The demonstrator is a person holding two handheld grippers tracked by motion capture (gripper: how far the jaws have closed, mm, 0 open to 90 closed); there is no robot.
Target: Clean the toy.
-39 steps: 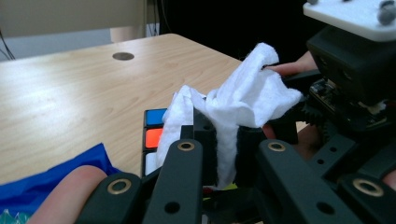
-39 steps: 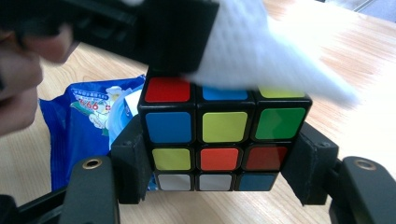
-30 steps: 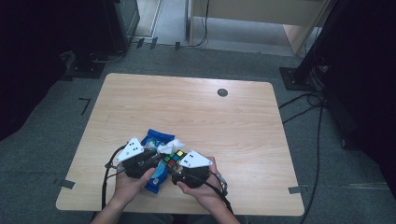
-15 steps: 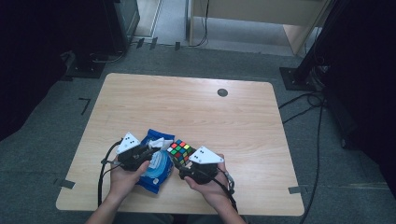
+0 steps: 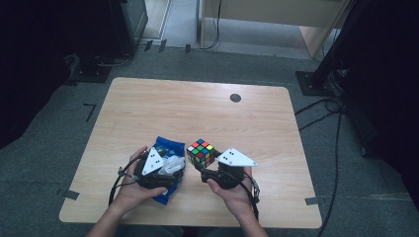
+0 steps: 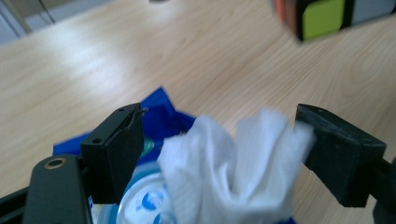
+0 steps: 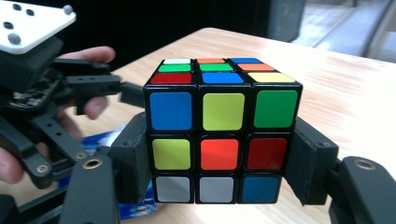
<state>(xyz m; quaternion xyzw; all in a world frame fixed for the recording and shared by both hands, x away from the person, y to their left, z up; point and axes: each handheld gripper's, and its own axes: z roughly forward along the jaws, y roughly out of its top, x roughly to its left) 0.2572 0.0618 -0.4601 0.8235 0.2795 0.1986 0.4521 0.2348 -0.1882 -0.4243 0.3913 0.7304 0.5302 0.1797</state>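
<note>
While your right tool (image 7: 219, 186) is clamping the multicoloured plastic puzzle cube (image 7: 219, 130), your left tool's (image 6: 219, 154) jaws have just been opening round the white tissue wipe (image 6: 233, 172) w/o pressing it; it's risking snagging.

On the table (image 5: 148, 106), near its front edge, a wipes packet (image 5: 167, 170) is placed left of a puzzle cube (image 5: 201, 152); the two are set just apart. A wipe (image 6: 233, 163) is seen standing up out of the packet, between the jaws of the left gripper (image 6: 219, 154), which is positioned over the packet. The cube is located between the jaws of the right gripper (image 7: 219, 163), ahead of the right hand (image 5: 236, 195). A round insert (image 5: 235, 98) is set in the table top near the far edge, well behind the cube.
</note>
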